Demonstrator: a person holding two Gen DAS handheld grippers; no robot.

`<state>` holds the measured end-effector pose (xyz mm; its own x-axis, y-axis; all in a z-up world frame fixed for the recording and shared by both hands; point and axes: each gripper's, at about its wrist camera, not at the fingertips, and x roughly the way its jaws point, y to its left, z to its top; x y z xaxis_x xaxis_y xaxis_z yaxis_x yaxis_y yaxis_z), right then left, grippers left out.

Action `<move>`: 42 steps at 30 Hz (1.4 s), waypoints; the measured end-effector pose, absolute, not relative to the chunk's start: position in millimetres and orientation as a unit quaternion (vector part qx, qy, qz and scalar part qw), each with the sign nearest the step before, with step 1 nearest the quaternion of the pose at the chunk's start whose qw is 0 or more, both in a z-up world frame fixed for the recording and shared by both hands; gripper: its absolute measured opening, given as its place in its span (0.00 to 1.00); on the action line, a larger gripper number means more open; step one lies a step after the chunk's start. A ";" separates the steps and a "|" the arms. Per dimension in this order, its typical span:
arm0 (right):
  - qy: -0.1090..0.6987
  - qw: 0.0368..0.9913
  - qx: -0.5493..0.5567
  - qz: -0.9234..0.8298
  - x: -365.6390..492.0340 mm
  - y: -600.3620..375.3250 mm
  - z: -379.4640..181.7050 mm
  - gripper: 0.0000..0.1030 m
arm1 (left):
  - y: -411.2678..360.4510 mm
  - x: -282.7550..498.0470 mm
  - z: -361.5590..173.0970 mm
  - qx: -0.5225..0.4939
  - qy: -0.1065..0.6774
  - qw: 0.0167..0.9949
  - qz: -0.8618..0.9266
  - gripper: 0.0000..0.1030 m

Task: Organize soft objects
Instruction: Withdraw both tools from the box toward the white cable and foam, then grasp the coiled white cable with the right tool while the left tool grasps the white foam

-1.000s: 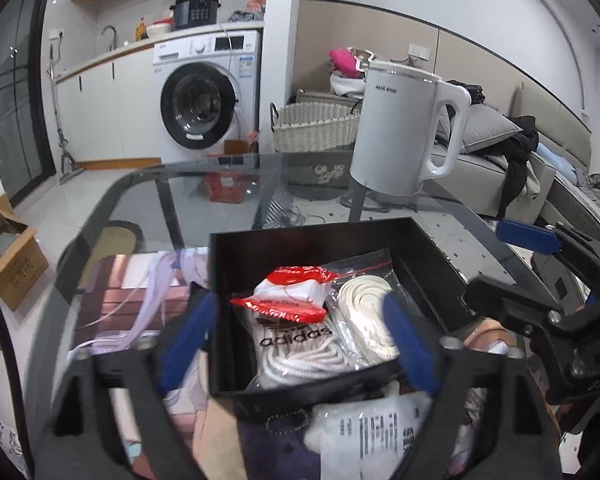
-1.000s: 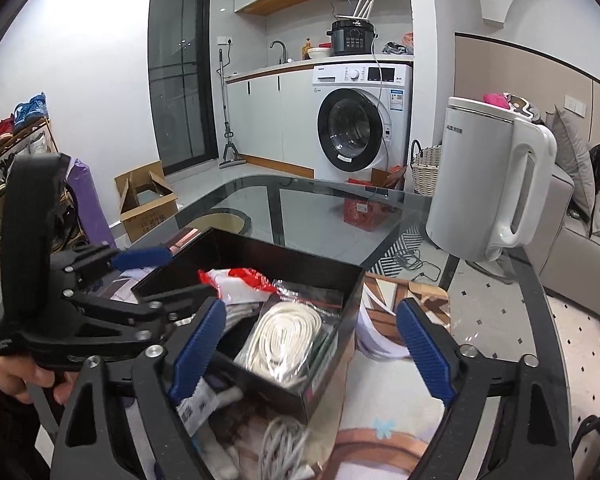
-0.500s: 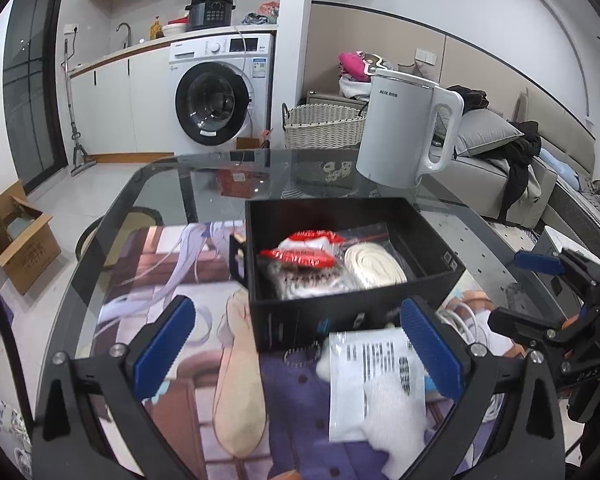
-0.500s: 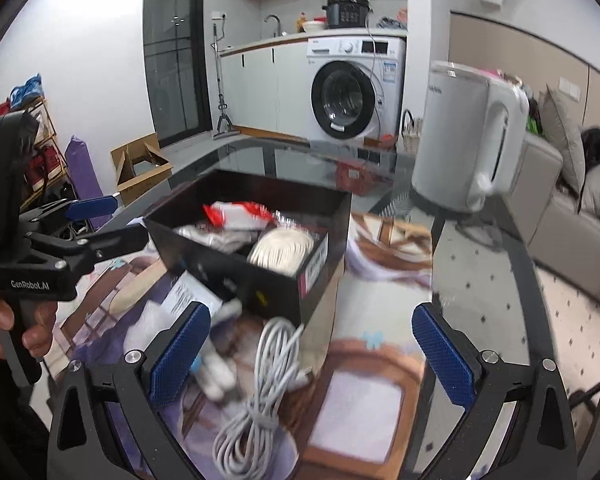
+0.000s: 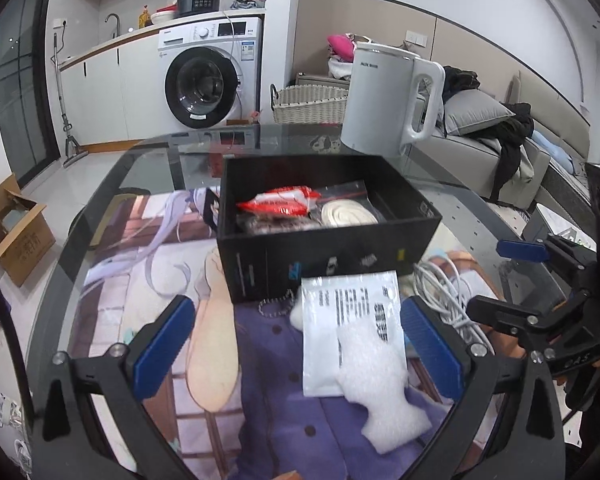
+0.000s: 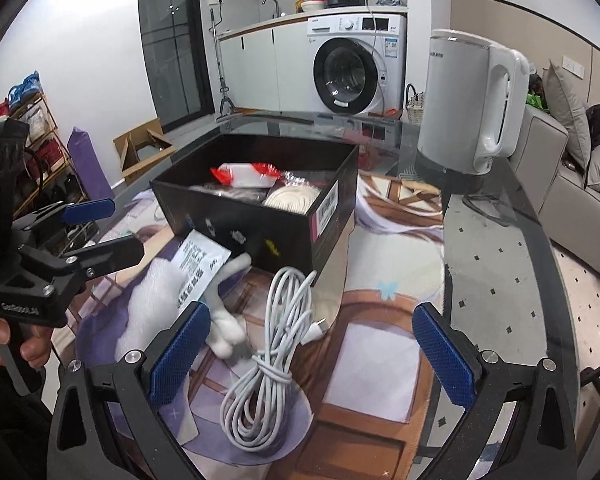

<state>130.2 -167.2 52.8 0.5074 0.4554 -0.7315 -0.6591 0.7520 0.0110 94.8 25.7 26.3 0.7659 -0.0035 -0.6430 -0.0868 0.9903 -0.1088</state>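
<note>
A black box [image 5: 332,256] [image 6: 284,236] stands on the glass table and holds a red-and-white packet [image 5: 278,206] [image 6: 244,174] and a bagged white cord coil [image 5: 348,213] [image 6: 292,200]. In front of it lie a white fluffy toy [image 5: 374,376] [image 6: 152,308] under a printed plastic bag [image 5: 352,316] [image 6: 198,262], and a bundled white cable [image 6: 268,356] [image 5: 444,292]. My left gripper [image 5: 296,344] is open and empty, held back above the toy. My right gripper [image 6: 312,348] is open and empty above the cable.
A white electric kettle [image 5: 388,106] [image 6: 468,104] stands behind the box at the right. A printed illustrated mat [image 5: 148,264] [image 6: 384,280] covers the table. A washing machine [image 5: 208,76], a wicker basket [image 5: 312,98] and a sofa [image 5: 488,136] are beyond the table.
Both grippers have pulled back from the box toward the near edge. The toy, bag and cable now show in front of the box. Both stay open and empty.
</note>
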 end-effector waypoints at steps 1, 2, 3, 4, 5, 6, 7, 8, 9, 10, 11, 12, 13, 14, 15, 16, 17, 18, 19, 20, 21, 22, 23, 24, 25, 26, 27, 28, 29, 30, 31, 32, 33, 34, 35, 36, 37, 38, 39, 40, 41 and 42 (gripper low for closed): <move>0.377 0.857 -0.138 0.324 130.6 -166.4 51.0 0.99 | 24.3 93.5 24.0 -0.068 0.345 0.936 0.019 1.00; 0.380 0.855 -0.140 0.323 131.3 -165.8 49.5 0.99 | 22.5 92.8 21.7 -0.067 0.349 0.935 0.016 1.00; 0.382 0.854 -0.140 0.324 131.3 -166.1 47.7 0.99 | 20.6 93.5 20.4 -0.065 0.351 0.934 0.014 1.00; 0.384 0.853 -0.139 0.324 131.5 -165.7 46.6 0.99 | 17.4 94.1 17.8 -0.060 0.356 0.933 0.013 1.00; 0.386 0.852 -0.139 0.325 131.6 -165.3 45.3 0.99 | 14.2 94.6 15.8 -0.055 0.359 0.932 0.011 1.00; 0.388 0.851 -0.139 0.325 132.3 -165.0 43.8 0.99 | 12.3 94.4 13.1 -0.050 0.362 0.931 0.010 1.00; 0.390 0.850 -0.141 0.325 132.6 -164.7 42.6 0.99 | 10.8 94.8 12.1 -0.048 0.364 0.930 0.009 1.00; 0.392 0.848 -0.144 0.325 132.8 -163.7 41.2 0.99 | 9.6 95.3 10.1 -0.046 0.367 0.929 0.008 1.00; 0.394 0.847 -0.147 0.326 132.8 -162.8 39.5 0.99 | 8.5 95.5 8.5 -0.046 0.370 0.928 0.007 1.00; 0.399 0.843 -0.150 0.328 133.0 -161.8 37.0 0.99 | 8.1 96.1 6.4 -0.047 0.374 0.926 0.006 1.00; 0.403 0.840 -0.152 0.329 132.9 -160.9 34.3 0.99 | 8.2 96.2 5.1 -0.048 0.377 0.925 0.004 1.00; 0.405 0.839 -0.155 0.330 133.0 -160.3 32.2 0.99 | 8.1 96.7 3.6 -0.049 0.381 0.923 0.001 1.00; 0.407 0.837 -0.158 0.331 132.8 -159.2 29.6 0.99 | 7.8 97.5 2.3 -0.049 0.385 0.922 -0.001 1.00; 0.409 0.835 -0.162 0.330 132.3 -158.1 27.2 0.99 | 6.5 97.7 1.4 -0.049 0.388 0.920 -0.006 1.00; 0.411 0.834 -0.165 0.329 132.0 -157.5 25.2 0.99 | 5.0 97.6 1.1 -0.047 0.390 0.920 -0.009 1.00; 0.414 0.832 -0.169 0.329 132.1 -157.0 22.9 0.99 | 3.2 97.3 0.9 -0.045 0.390 0.919 -0.013 1.00; 0.415 0.831 -0.170 0.329 132.0 -156.7 21.2 0.99 | 2.3 97.1 0.8 -0.043 0.391 0.919 -0.017 1.00; 0.417 0.829 -0.171 0.329 132.5 -156.5 19.2 0.99 | 0.8 97.3 0.6 -0.041 0.394 0.918 -0.022 1.00; 0.421 0.828 -0.172 0.329 133.2 -157.0 17.8 0.99 | -1.0 97.3 -0.2 -0.038 0.397 0.917 -0.028 1.00; 0.425 0.826 -0.173 0.328 134.3 -157.0 15.8 0.99 | -2.6 97.4 -1.1 -0.034 0.400 0.915 -0.033 1.00; 0.427 0.825 -0.174 0.327 134.0 -157.3 14.7 0.99 | -3.6 97.5 -1.8 -0.031 0.401 0.915 -0.035 1.00; 0.430 0.824 -0.175 0.325 134.9 -157.9 12.9 0.99 | -5.1 97.8 -3.3 -0.028 0.405 0.913 -0.038 1.00; 0.432 0.823 -0.177 0.323 135.6 -158.6 11.5 0.99 | -6.4 97.8 -4.2 -0.026 0.409 0.911 -0.040 1.00; 0.432 0.823 -0.178 0.322 136.4 -159.7 10.3 0.99 | -7.5 97.9 -5.5 -0.023 0.412 0.910 -0.040 1.00; 0.433 0.824 -0.180 0.319 137.1 -161.0 10.1 0.99 | -8.2 98.3 -6.9 -0.020 0.415 0.909 -0.040 1.00; 0.432 0.825 -0.181 0.317 137.7 -162.5 10.4 0.99 | -8.2 98.7 -7.3 -0.019 0.418 0.907 -0.040 1.00; 0.432 0.825 -0.182 0.316 138.5 -163.9 9.9 0.99 | -8.5 98.6 -8.4 -0.017 0.420 0.906 -0.040 1.00; 0.433 0.825 -0.182 0.315 140.0 -165.3 10.1 0.99 | -8.0 98.8 -9.1 -0.016 0.423 0.905 -0.040 1.00; 0.433 0.825 -0.184 0.314 141.5 -167.4 10.3 0.99 | -7.4 98.5 -9.8 -0.015 0.425 0.904 -0.040 1.00; 0.432 0.825 -0.185 0.312 142.5 -168.6 10.2 0.99 | -6.4 98.2 -10.0 -0.015 0.426 0.904 -0.040 1.00; 0.431 0.827 -0.188 0.308 143.3 -170.6 10.5 0.99 | -5.0 97.6 -10.6 -0.014 0.427 0.903 -0.040 1.00; 0.429 0.829 -0.191 0.303 144.4 -172.3 10.9 0.99 | -3.8 97.2 -10.9 -0.014 0.430 0.902 -0.039 1.00; 0.428 0.832 -0.191 0.297 145.6 -174.7 11.6 0.99 | -2.7 97.1 -10.8 -0.014 0.432 0.901 -0.038 1.00; 0.427 0.834 -0.192 0.292 147.0 -176.8 12.0 0.99 | -1.2 97.0 -10.5 -0.014 0.432 0.901 -0.036 1.00; 0.426 0.835 -0.191 0.290 148.1 -177.9 12.2 0.99 | 0.0 97.0 -10.2 -0.015 0.432 0.901 -0.035 1.00; 0.426 0.836 -0.190 0.289 149.1 -178.7 12.0 0.99 | 1.5 97.3 -10.3 -0.016 0.433 0.901 -0.034 1.00; 0.426 0.836 -0.189 0.289 149.4 -178.4 11.4 0.99 | 2.6 97.3 -10.2 -0.019 0.433 0.900 -0.033 1.00; 0.427 0.835 -0.189 0.292 149.4 -177.6 10.4 0.99 | 3.5 97.3 -10.3 -0.019 0.434 0.900 -0.033 1.00; 0.428 0.833 -0.189 0.295 148.8 -176.8 9.5 0.99 | 4.0 97.6 -10.7 -0.019 0.434 0.900 -0.032 1.00; 0.427 0.832 -0.190 0.298 148.2 -175.8 8.6 0.99 | 4.2 97.5 -10.9 -0.019 0.435 0.900 -0.032 1.00; 0.426 0.832 -0.189 0.303 147.6 -175.3 8.3 0.99 | 4.5 97.4 -11.3 -0.019 0.435 0.900 -0.032 1.00; 0.425 0.831 -0.189 0.306 146.5 -174.5 8.1 0.99 | 4.7 97.3 -11.6 -0.019 0.436 0.899 -0.032 1.00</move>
<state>146.5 -174.5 8.1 0.4516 0.3475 -0.8217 -0.6688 0.7415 -0.0540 97.3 4.7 -11.6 0.6183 -0.0734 -0.7825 0.0404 0.9973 -0.0616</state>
